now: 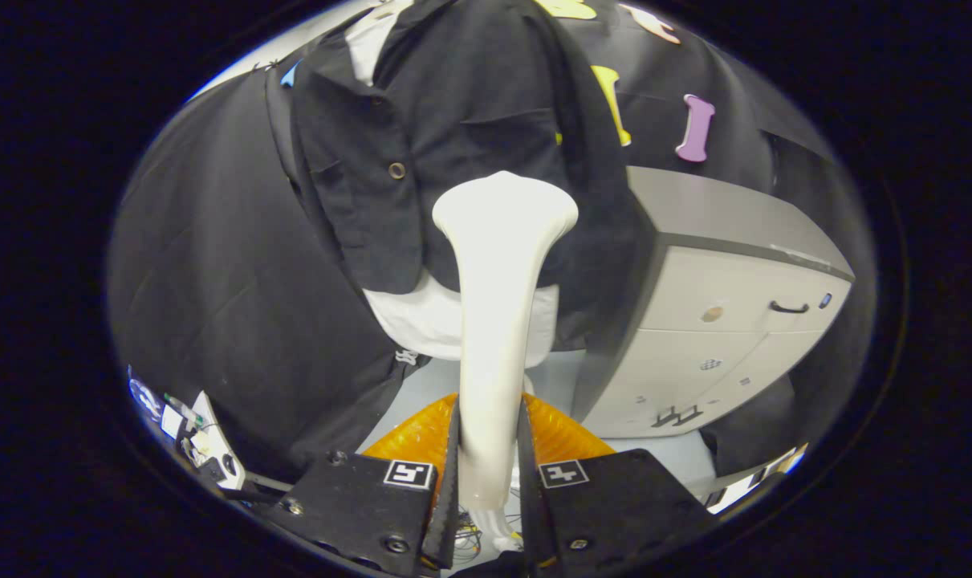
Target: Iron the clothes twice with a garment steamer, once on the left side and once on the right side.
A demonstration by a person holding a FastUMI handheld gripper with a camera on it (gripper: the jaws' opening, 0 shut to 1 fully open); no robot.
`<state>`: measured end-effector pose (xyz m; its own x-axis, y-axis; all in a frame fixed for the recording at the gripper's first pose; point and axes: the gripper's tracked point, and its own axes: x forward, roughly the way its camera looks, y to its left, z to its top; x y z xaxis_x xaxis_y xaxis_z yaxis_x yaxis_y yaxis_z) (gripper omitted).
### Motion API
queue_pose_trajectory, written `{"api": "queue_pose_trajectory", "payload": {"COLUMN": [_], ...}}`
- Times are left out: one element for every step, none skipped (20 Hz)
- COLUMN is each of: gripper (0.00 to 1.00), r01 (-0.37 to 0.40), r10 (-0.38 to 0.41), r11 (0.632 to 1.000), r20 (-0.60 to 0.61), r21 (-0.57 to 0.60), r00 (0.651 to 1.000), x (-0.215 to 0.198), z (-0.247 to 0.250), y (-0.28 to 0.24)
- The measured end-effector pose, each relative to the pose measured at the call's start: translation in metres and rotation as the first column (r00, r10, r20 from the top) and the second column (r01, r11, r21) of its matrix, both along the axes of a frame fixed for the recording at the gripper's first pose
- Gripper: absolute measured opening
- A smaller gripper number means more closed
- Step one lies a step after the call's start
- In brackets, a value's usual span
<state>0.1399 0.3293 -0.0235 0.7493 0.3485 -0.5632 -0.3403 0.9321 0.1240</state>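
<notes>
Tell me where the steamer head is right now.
In the gripper view, the steamer is clamped between the gripper fingers, its wide head up against the lower front of the black shirt, left of the grey cabinet.

The place looks like a recording booth in a lab rather than a home: black cloth (213,265) hangs all around as walls, a grey office drawer cabinet (718,321) stands on a pale floor (421,393), and loose electronics and cables (193,437) sit low beside the cloth.
</notes>
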Motion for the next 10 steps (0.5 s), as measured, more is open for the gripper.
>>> {"api": "queue_pose_trajectory", "payload": {"gripper": [0.35, 0.35, 0.35, 0.35, 0.35, 0.35, 0.35, 0.35, 0.35, 0.35], "r01": [0.017, 0.032, 0.050, 0.065, 0.080, 0.095, 0.103, 0.109, 0.117, 0.124], "r10": [-0.017, -0.032, -0.050, -0.065, -0.080, -0.095, -0.103, -0.109, -0.117, -0.124], "r11": [1.000, 0.999, 0.999, 0.998, 0.996, 0.994, 0.994, 0.993, 0.992, 0.991], "r20": [0.005, 0.008, 0.008, 0.004, 0.000, 0.000, 0.000, -0.002, -0.006, -0.007], "r21": [0.003, 0.008, 0.017, 0.025, 0.036, 0.046, 0.047, 0.048, 0.050, 0.051], "r00": [1.000, 0.999, 0.999, 0.998, 0.997, 0.996, 0.995, 0.994, 0.993, 0.992], "x": [-0.002, -0.003, -0.006, -0.008, -0.014, -0.020, -0.024, -0.031, -0.039, -0.048], "z": [0.001, 0.001, 0.001, -0.003, -0.003, -0.003, -0.005, -0.010, -0.012, -0.016], "y": [-0.019, -0.039, -0.057, -0.077, -0.098, -0.121, -0.144, -0.168, -0.191, -0.213]}}
